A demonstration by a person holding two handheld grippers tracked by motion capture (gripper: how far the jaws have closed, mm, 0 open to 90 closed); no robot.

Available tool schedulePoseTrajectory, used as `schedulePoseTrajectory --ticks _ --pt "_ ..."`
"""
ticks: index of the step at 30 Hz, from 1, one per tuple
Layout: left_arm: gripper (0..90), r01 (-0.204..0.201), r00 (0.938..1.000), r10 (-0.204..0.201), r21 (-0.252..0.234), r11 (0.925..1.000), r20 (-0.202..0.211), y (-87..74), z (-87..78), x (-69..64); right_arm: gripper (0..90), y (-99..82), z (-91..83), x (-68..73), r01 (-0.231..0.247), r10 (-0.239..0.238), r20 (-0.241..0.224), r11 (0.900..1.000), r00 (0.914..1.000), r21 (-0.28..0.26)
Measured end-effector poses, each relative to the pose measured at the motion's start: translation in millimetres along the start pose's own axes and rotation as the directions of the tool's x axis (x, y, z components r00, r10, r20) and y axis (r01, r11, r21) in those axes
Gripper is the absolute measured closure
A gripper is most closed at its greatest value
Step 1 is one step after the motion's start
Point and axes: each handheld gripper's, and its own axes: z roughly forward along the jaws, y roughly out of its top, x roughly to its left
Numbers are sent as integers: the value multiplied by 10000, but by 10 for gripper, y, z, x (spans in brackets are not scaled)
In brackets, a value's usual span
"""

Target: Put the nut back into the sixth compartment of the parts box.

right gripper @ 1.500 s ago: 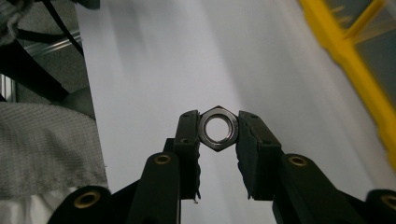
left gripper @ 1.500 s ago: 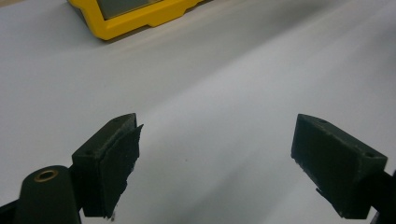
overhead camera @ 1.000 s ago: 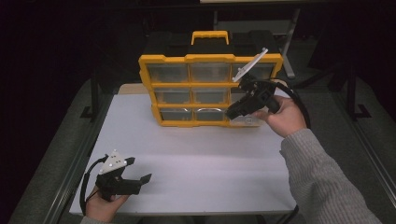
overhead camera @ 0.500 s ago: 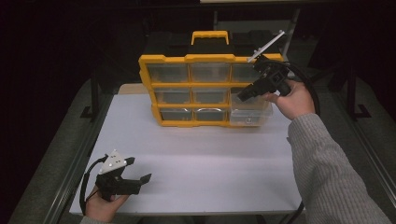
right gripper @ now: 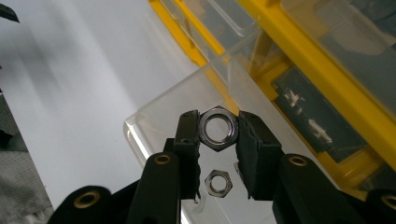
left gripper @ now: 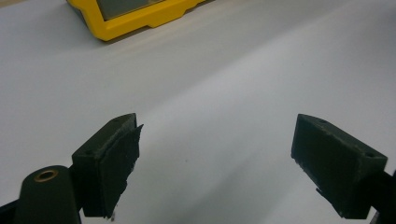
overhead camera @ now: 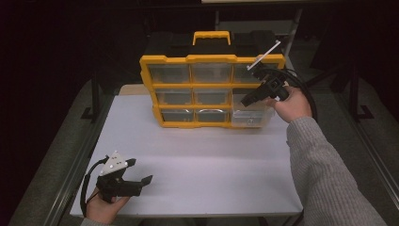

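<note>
While the person works at the table, each line below runs from tool outward.

Right gripper (right gripper: 218, 133): clamped on a shiny silver hexagonal steel nut (right gripper: 218, 128), jaws pressing two opposite flats; likely chosen so it cannot roll or twist.

Nut orientation: bore faces the gripper camera, flat faces across the view; no real long axis.

Nut location: held above a clear plastic drawer (right gripper: 159, 107), pulled out toward the near side at the right of the bottom row, presumably for access.

Second nut (right gripper: 218, 183): smaller, lying flat on the drawer floor.

Cabinet: yellow-framed plastic organiser (overhead camera: 211, 59), upright at the far side of the white table (overhead camera: 202, 160).

Left gripper (overhead camera: 136, 170): jaws wide apart, empty, resting near left, seemingly idle.
</note>
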Motion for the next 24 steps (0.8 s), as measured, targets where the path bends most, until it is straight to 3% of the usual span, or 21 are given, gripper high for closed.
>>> schedulePoseTrajectory --ticks 1,10,14,24 --pt "146 -158 9999 158 118 9998 -10 1 -8 9 692 -3 23 -4 -13 13 -25 10000 10000 26" --pt "147 -199 9998 199 110 9997 -7 3 3 13 689 -15 162 -24 28 -27 -60 9999 10000 167" --pt "146 -162 9999 162 104 9998 -9 3 1 10 630 -32 177 -23 22 -22 -40 9999 10000 109" --pt "146 -90 10000 90 -3 10000 -2 5 14 -1 602 -105 -4 14 -8 7 -15 9993 10000 -385"
